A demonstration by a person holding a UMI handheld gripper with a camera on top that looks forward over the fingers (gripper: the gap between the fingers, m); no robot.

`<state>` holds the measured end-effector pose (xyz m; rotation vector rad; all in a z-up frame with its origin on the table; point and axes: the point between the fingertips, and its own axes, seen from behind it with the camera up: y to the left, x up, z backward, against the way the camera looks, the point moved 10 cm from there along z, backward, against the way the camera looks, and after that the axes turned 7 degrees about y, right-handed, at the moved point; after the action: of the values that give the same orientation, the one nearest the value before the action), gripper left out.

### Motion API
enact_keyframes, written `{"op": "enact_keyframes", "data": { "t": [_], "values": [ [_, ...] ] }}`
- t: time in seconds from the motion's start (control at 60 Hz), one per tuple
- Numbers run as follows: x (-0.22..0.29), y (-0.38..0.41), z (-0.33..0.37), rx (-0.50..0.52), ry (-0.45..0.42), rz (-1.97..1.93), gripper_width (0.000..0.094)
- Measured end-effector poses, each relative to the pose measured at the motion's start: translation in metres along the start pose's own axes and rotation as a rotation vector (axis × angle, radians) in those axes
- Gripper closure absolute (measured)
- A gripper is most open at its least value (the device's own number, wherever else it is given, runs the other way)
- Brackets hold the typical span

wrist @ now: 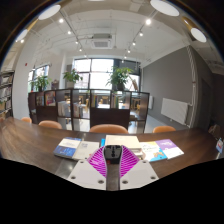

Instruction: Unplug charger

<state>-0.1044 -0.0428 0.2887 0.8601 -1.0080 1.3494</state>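
A small black charger (112, 153) sits between my two magenta pads, and both fingers (98, 161) press on its sides. My gripper (112, 158) is shut on it and holds it above the near edge of a long wooden table (35, 142). No socket, power strip or cable shows in the view. The charger's lower part is hidden between the fingers.
A blue book (68, 150) lies on the table left of the fingers, and white and coloured booklets (160, 150) lie to the right. Brown chairs (50, 124) stand along the table's far side. Dark shelves with plants (90, 100) stand before the windows.
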Motion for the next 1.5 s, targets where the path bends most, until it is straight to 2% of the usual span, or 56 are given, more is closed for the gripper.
{"op": "enact_keyframes", "data": {
  "t": [0.067, 0.233, 0.433, 0.533, 0.617, 0.667, 0.7, 0.783, 0.85, 0.9, 1.033, 1.133, 1.5],
  "values": [
    [-0.048, -0.023, -0.010, -0.002, 0.102, -0.010, 0.0795],
    [-0.154, -0.045, -0.042, 0.030, 0.288, -0.030, 0.0767],
    [-0.206, -0.046, -0.055, 0.048, 0.366, -0.054, 0.0741],
    [-0.223, -0.041, -0.057, 0.074, 0.405, -0.031, 0.0685],
    [-0.219, -0.039, -0.053, 0.079, 0.399, -0.023, 0.0629],
    [-0.211, -0.038, -0.050, 0.080, 0.397, -0.010, 0.0505],
    [-0.201, -0.036, -0.044, 0.082, 0.377, -0.005, 0.0444],
    [-0.168, -0.032, -0.020, 0.078, 0.319, 0.001, 0.0369],
    [-0.138, -0.032, 0.004, 0.054, 0.275, 0.007, 0.0243],
    [-0.118, -0.029, 0.029, 0.037, 0.239, 0.013, 0.0197],
    [-0.080, -0.020, 0.096, 0.043, 0.160, -0.010, 0.0201],
    [-0.073, -0.011, 0.145, 0.054, 0.143, -0.019, 0.0199],
    [-0.126, 0.018, 0.253, 0.056, 0.209, -0.010, 0.0197]
  ]
}}
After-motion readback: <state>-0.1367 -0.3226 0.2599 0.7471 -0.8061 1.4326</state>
